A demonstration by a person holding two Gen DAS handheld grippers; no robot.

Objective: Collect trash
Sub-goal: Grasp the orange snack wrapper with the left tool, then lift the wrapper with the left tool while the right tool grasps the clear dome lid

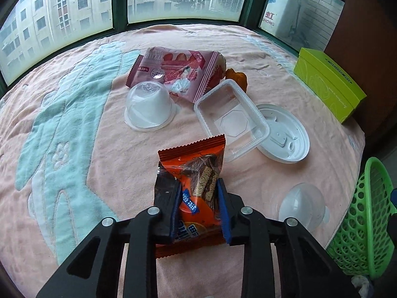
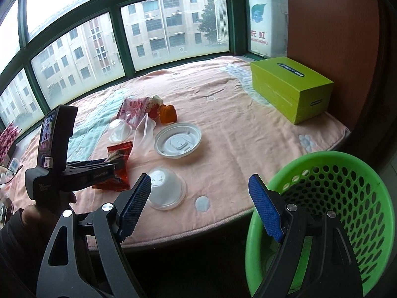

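Note:
My left gripper (image 1: 198, 193) is shut on an orange snack wrapper (image 1: 196, 164) and holds it just above the pink blanket (image 1: 124, 149); the wrapper also shows in the right wrist view (image 2: 119, 164). My right gripper (image 2: 199, 188) is open and empty at the blanket's near edge, beside the green mesh basket (image 2: 347, 198). On the blanket lie a pink snack bag (image 1: 178, 72), a clear rectangular tray (image 1: 230, 121), a white round lid (image 1: 285, 134), two upturned clear cups (image 1: 148, 106) (image 1: 301, 204) and an orange scrap (image 1: 237, 75).
A lime-green box (image 1: 327, 84) stands at the blanket's right side against a brown wall. Green-framed windows run along the far edge. The basket (image 1: 367, 223) sits below the blanket's right front edge.

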